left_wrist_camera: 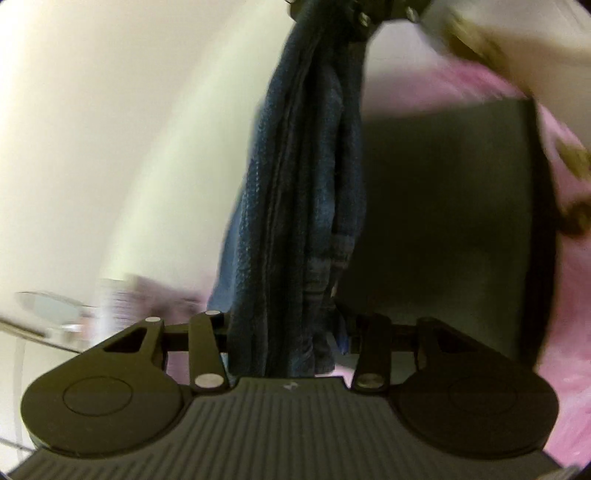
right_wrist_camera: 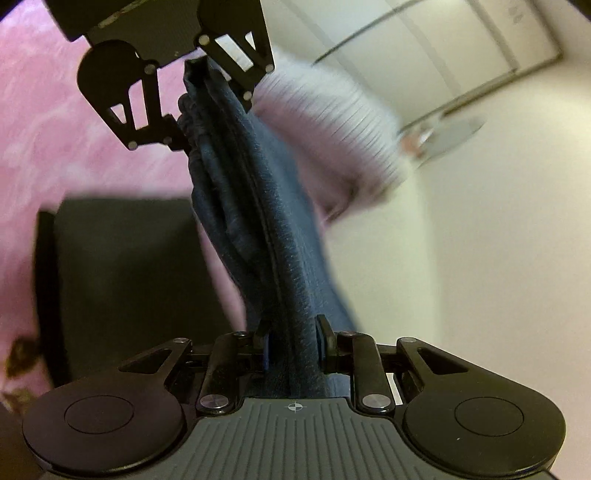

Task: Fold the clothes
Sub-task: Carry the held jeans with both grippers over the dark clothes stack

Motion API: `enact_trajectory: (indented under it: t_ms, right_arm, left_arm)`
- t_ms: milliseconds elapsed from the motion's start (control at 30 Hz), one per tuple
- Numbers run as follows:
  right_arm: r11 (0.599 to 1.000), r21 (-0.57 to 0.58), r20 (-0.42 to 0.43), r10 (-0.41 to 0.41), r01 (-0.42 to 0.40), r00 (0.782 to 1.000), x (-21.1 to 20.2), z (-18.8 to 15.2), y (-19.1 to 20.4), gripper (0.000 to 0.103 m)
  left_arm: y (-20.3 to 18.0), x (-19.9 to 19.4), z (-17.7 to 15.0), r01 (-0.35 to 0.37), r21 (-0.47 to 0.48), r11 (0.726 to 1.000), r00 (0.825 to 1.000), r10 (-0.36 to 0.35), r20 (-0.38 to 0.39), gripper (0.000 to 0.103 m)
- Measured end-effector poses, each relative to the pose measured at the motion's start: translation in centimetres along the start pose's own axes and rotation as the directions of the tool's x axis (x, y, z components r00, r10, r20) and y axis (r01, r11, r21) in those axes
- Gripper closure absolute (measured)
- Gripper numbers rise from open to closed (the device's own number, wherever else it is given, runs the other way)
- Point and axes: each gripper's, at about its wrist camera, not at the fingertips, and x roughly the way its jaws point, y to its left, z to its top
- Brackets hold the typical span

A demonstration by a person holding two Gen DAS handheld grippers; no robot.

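A dark blue denim-like garment (left_wrist_camera: 303, 184) hangs bunched into a thick rope, stretched between my two grippers. In the left wrist view it runs from my left gripper (left_wrist_camera: 288, 332), shut on one end, up to my right gripper (left_wrist_camera: 354, 14) at the top edge. In the right wrist view the same garment (right_wrist_camera: 258, 221) rises from my right gripper (right_wrist_camera: 293, 343), whose pads (right_wrist_camera: 325, 343) press on the cloth, to my left gripper (right_wrist_camera: 192, 92), shut on the far end. Both views are blurred.
Pink fluffy bedding (left_wrist_camera: 569, 295) (right_wrist_camera: 55, 129) lies below, with a dark flat rectangular thing (left_wrist_camera: 443, 221) (right_wrist_camera: 129, 277) on it. A pale lilac ribbed garment (right_wrist_camera: 332, 129) and a round glass tabletop (right_wrist_camera: 450, 136) stand beyond, before a white wall.
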Motion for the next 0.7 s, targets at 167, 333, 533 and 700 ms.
enact_trajectory:
  t_ms: [167,333,533,700]
  right_arm:
    - [0.981,-0.039,-0.067,0.189,-0.192,0.98,4.7,-5.2,7.3,0.073]
    - [0.989,0.008,-0.054,0.148,-0.147,0.988,2.1,-6.7,6.6,0.057]
    - [0.978,0.065,-0.125,0.203,-0.197,0.971,2.8,-6.3,5.5,0.071]
    - [0.978,0.116,-0.1,0.184,-0.172,0.978,0.0,-6.0,3.6,0.08]
  left_arm:
    - [-5.4,2.7,-1.5,0.011,0.03,1.0,0.999,-0.01,-0.049,0.055]
    - [-3.6,1.0,-3.9,0.052,-0.001,0.999,0.998,-0.052,-0.042,0.054]
    - [-2.5,1.3,-4.5,0.112,-0.014,0.994,0.993,-0.112,-0.043,0.063]
    - [-1.5,-2.1,-5.6,0.056,-0.044,0.997,0.998,-0.056,0.006,0.068]
